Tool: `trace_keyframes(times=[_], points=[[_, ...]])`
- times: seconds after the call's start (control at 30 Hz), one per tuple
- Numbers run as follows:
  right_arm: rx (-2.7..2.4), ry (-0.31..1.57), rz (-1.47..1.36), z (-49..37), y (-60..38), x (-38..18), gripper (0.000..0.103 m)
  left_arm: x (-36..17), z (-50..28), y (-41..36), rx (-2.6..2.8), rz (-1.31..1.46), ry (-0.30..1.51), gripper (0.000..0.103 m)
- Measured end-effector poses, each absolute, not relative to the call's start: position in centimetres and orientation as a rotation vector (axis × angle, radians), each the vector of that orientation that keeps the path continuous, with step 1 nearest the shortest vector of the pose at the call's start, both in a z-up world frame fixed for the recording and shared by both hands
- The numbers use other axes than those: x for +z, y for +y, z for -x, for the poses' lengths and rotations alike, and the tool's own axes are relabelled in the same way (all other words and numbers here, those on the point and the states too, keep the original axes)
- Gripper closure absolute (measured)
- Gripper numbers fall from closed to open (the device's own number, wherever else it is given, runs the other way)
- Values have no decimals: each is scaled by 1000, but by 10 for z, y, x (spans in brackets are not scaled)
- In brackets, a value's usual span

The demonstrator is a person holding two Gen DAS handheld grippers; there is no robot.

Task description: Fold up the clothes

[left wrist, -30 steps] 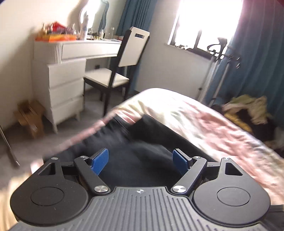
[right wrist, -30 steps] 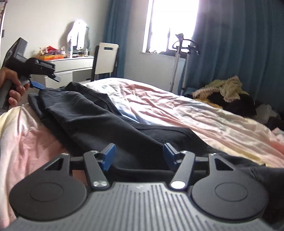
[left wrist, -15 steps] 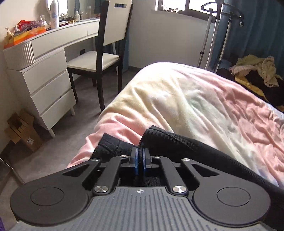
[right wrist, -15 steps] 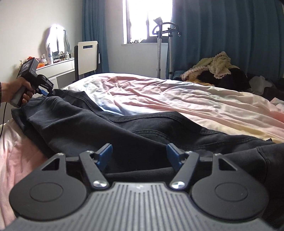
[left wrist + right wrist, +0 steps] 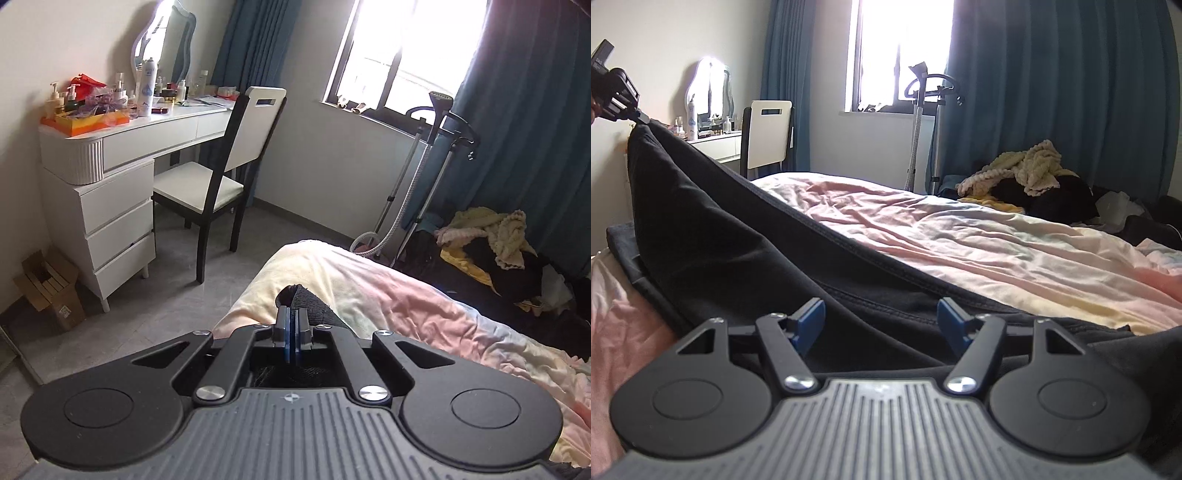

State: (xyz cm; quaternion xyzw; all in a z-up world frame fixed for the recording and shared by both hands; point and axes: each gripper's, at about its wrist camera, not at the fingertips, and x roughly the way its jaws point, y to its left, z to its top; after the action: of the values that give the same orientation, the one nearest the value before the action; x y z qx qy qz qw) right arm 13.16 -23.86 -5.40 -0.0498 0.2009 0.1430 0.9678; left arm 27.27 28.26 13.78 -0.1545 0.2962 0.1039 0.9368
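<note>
Left gripper (image 5: 292, 332) clamped on black garment (image 5: 738, 266), mostly hidden | right gripper (image 5: 881, 321) apart

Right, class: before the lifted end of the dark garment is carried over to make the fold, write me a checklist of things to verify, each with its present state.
1. Left hand-held gripper shut on the dark garment: ok.
2. Held end raised off the bed: ok.
3. Right hand-held gripper pinning the near end: not ok, its jaws stand open over the cloth.
4. Garment free of bunching: not ok, it lies doubled at the left.
5. Landing spot free: cannot tell.
</note>
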Motion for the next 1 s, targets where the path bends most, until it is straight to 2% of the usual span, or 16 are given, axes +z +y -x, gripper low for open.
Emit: trace_keyframes(times=[0.13, 0.37, 0.5, 0.53, 0.57, 0.6, 0.63, 0.67, 0.87, 1.0], points=[[287, 390, 140, -127, -236, -52, 32, 115, -288, 279, 274, 289, 656, 99], [290, 431, 141, -138, -234, -63, 32, -14, -343, 296, 424, 281, 799, 98], [287, 444, 126, -143, -235, -65, 32, -41, -341, 300, 421, 273, 799, 93], [284, 445, 129, -144, -234, -66, 32, -41, -339, 300, 416, 258, 801, 85], [281, 446, 126, -145, -235, -66, 32, -39, -337, 300, 406, 245, 805, 67], [279, 447, 116, -146, -235, -66, 32, -35, -332, 300, 388, 240, 806, 54], [278, 443, 103, -146, -236, -65, 32, -31, -327, 300, 375, 238, 797, 35], [276, 440, 90, -146, -237, -64, 32, -26, -318, 298, 364, 234, 777, 30], [233, 383, -31, -134, -259, -46, 28, 4, -251, 257, 282, 236, 728, 24], [175, 324, -116, -121, -286, -26, 27, 3, -204, 199, 152, 356, 738, 23]])
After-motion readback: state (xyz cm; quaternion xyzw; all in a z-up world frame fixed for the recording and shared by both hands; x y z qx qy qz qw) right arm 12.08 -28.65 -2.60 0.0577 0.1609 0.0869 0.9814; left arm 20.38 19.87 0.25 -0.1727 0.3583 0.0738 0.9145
